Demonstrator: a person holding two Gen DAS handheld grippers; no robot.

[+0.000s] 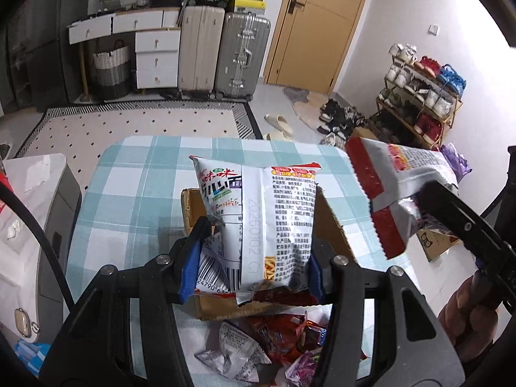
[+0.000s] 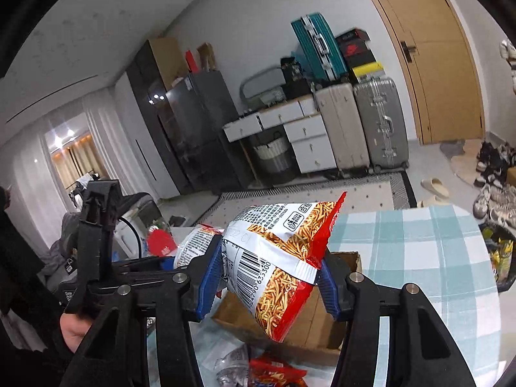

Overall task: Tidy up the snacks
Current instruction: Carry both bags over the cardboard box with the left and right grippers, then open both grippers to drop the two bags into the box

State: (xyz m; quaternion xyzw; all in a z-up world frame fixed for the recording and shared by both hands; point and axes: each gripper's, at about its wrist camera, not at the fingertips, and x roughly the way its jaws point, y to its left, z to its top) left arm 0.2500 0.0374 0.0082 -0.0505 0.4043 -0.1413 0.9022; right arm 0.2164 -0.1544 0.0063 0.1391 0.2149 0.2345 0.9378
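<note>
My left gripper (image 1: pixel 251 258) is shut on a white noodle-snack bag (image 1: pixel 258 222) and holds it upright above an open cardboard box (image 1: pixel 332 225) on the checked table. My right gripper (image 2: pixel 269 274) is shut on a red-and-white noodle-snack bag (image 2: pixel 280 258), held above the same box (image 2: pixel 309 325). That bag and gripper also show at the right of the left wrist view (image 1: pixel 387 193). Loose snack packets (image 1: pixel 280 338) lie on the table in front of the box, nearest me.
The table has a blue-and-white checked cloth (image 1: pixel 135 193). A white appliance (image 1: pixel 35 225) stands to its left. Suitcases (image 1: pixel 242 54), white drawers (image 1: pixel 154 58), a door and a shoe rack (image 1: pixel 419 96) line the far walls. A bin (image 2: pixel 500 254) stands right of the table.
</note>
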